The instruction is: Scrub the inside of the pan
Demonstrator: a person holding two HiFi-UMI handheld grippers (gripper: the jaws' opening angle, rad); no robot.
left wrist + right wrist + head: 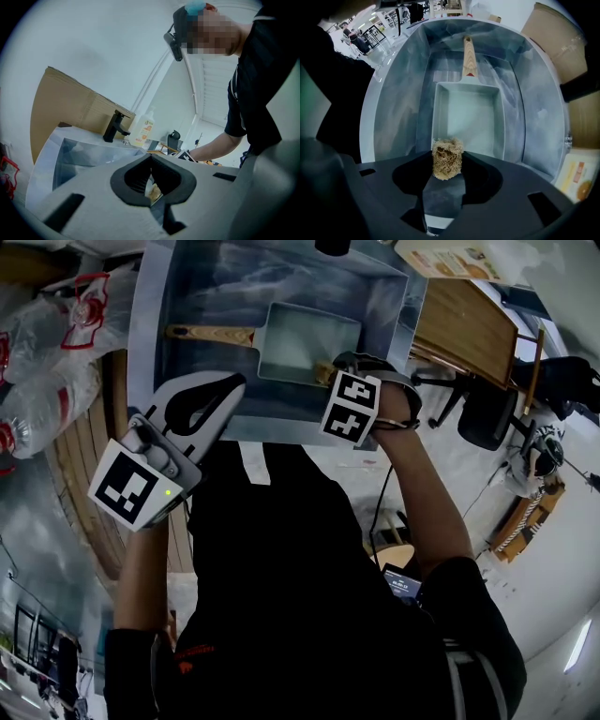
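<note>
The right gripper (448, 158) has its 2 jaws clamped on a tan sponge (447, 165), poised at the near rim of the pan (468, 117). Just ahead, the pan lies flat on the floor of the sink (393, 108), with open room on both sides. Its wooden handle (468, 58) points toward the far wall. Left of it, the left gripper (150, 160) hangs over the sink's near edge, its tips apparently together and empty. Beyond stands a tap (115, 126).
</note>
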